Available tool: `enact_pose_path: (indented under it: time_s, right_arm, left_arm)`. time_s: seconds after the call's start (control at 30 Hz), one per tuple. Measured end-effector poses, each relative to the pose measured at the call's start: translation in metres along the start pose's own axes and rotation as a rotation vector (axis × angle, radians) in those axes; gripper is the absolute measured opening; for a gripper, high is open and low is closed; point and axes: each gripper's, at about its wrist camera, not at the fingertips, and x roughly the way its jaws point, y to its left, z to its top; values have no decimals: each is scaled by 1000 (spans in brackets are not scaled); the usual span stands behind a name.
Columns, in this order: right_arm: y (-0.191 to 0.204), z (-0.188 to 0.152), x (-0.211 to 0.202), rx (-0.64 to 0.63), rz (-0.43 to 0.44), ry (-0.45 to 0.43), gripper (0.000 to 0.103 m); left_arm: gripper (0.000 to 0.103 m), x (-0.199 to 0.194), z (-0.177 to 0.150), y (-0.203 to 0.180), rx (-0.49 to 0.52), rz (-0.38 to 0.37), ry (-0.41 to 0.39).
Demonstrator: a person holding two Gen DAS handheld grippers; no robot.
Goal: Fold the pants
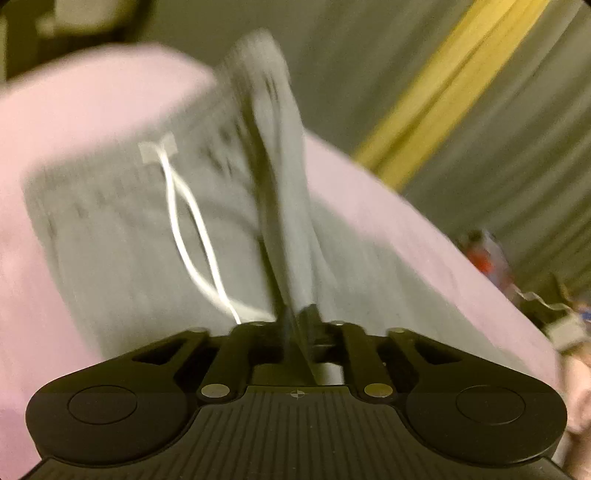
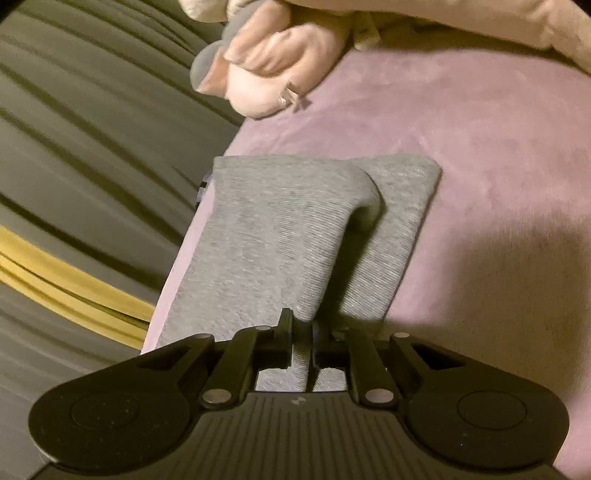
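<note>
Grey pants (image 1: 122, 240) lie on a pink bed cover (image 1: 66, 103), waistband far from me, with a white drawstring (image 1: 192, 236) trailing toward my left gripper (image 1: 295, 325). That gripper is shut on a fold of the pants, which rises as a blurred ridge (image 1: 273, 147). In the right wrist view the grey pants (image 2: 266, 240) lie along the bed's left edge. My right gripper (image 2: 303, 332) is shut on a raised fold of them; the legs' ends (image 2: 406, 177) rest flat on the cover.
The pink cover (image 2: 480, 184) stretches right. A pink and grey plush toy (image 2: 273, 74) and a beige pillow (image 2: 480, 22) lie at the far end. Dark floor with a yellow stripe (image 2: 74, 288) runs below the bed's left edge. Clutter (image 1: 554, 306) sits by the bed.
</note>
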Motion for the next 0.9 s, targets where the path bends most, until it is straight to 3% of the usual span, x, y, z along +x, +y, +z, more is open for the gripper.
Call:
enact_pose_path:
  time_s: [0.03, 0.07, 0.1, 0.13, 0.2, 0.3, 0.4, 0.47, 0.57, 0.6, 0.7, 0.73, 0.77, 0.8, 0.83, 0.9]
  right_arm:
    - [-1, -1, -2, -4, 18, 2, 13]
    - [-1, -2, -2, -9, 29, 11, 16]
    - [-1, -7, -7, -10, 34, 20, 25]
    - [-2, -10, -8, -8, 39, 26, 36]
    - [-3, -10, -5, 6, 54, 43, 41]
    - [-6, -8, -3, 31, 69, 47, 41]
    - [-9, -5, -1, 59, 91, 38, 37]
    - [-7, -4, -2, 40, 91, 23, 16]
    - [-7, 2, 1, 45, 60, 20, 13]
    - [-10, 3, 1, 62, 65, 10, 15]
    - [-16, 10, 3, 124, 92, -5, 44]
    - [-16, 12, 5, 137, 103, -9, 44]
    - [-16, 14, 7, 144, 97, -7, 44]
    - [-12, 17, 9, 141, 77, -9, 31]
    - [-6, 19, 10, 126, 60, -11, 5]
    - [13, 27, 12, 69, 32, 3, 5]
  left_arm:
    - [46, -2, 7, -3, 18, 36, -46]
    - [66, -3, 14, -6, 28, 68, -86]
    - [73, 0, 21, -13, 43, 83, -120]
    - [73, 2, 30, -20, 67, 103, -147]
    - [81, 10, 44, -35, 119, 100, -164]
    - [88, 23, 58, -51, 193, 138, -178]
    - [87, 47, 63, -59, 221, 191, -103]
    - [80, 55, 58, -44, 174, 188, -30]
    - [61, 66, 59, -35, 90, 175, 27]
    - [59, 69, 57, -30, 67, 172, 34]
    - [59, 74, 61, -18, -8, 159, 51]
    - [58, 76, 63, -14, -30, 150, 62]
    - [46, 77, 64, -10, -51, 137, 75]
    - [20, 77, 67, -7, -78, 113, 89]
    - [16, 76, 71, -3, -105, 94, 96]
    - [11, 64, 82, 1, -136, 73, 77]
